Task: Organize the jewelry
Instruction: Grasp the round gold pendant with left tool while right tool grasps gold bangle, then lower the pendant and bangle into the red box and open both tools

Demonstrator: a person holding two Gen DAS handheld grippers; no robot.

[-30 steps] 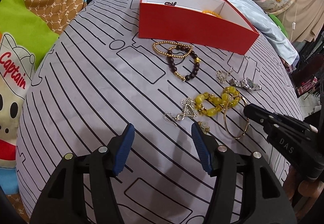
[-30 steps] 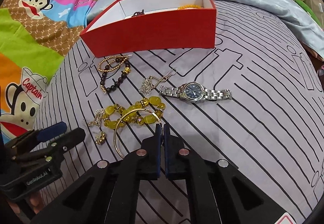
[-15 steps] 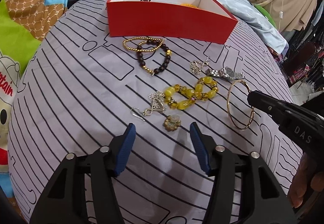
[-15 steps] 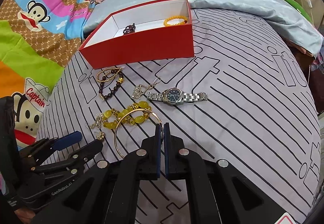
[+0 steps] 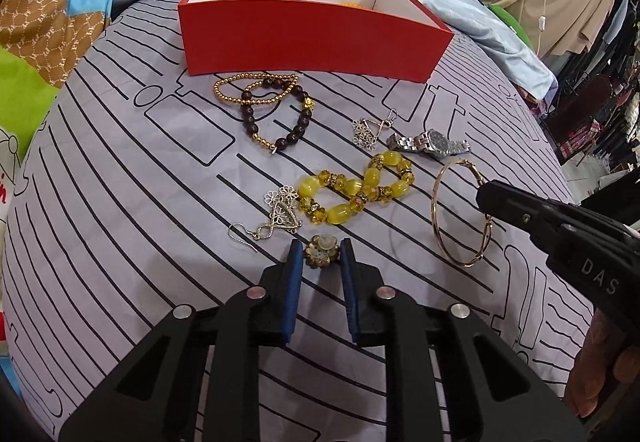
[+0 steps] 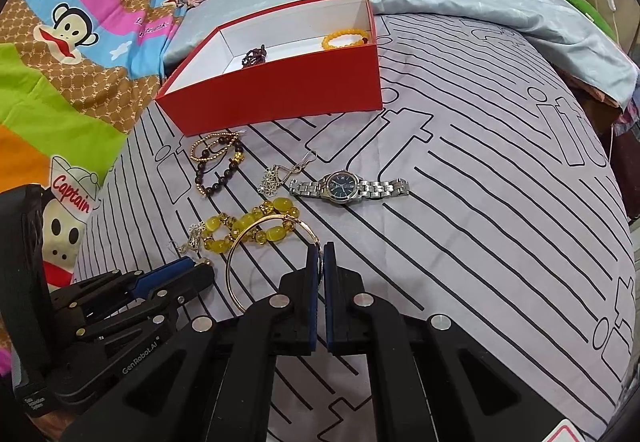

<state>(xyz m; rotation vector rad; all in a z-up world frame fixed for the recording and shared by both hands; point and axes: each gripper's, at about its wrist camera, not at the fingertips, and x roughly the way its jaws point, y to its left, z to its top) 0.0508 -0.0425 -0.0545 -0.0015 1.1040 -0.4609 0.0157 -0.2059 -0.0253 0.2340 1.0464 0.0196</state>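
Relative to the views taken one second and half a second earlier, the left gripper (image 5: 321, 254) has been advanced to the small flower-shaped brooch (image 5: 321, 252) and its fingers (image 5: 294, 270), formerly spread wide with nothing between them, have been narrowed until the brooch is bracketed closely on both sides; whether the pads already touch it cannot be told. The right gripper (image 6: 320, 254) is seen pressed together on the rim of the gold bangle (image 6: 256, 242), as in the earlier views, and the bangle has been drawn clear of the yellow bead bracelet (image 5: 356, 192) it previously overlapped. A pick of the brooch is thus judged to be under way, while the bangle appears ready for transfer. The red box (image 5: 312, 38), taken as landmark, is shown on the grey striped bedspread (image 6: 500, 202) with an orange bead bracelet (image 6: 344, 40) and a dark bead piece (image 6: 254, 56) already inside. Directly in front of the box lie the gold bead chain with the dark bead bracelet (image 5: 276, 114); farther in front, the silver earrings (image 5: 366, 132), the wristwatch (image 6: 346, 186), the yellow bracelet, the bangle and the brooch.
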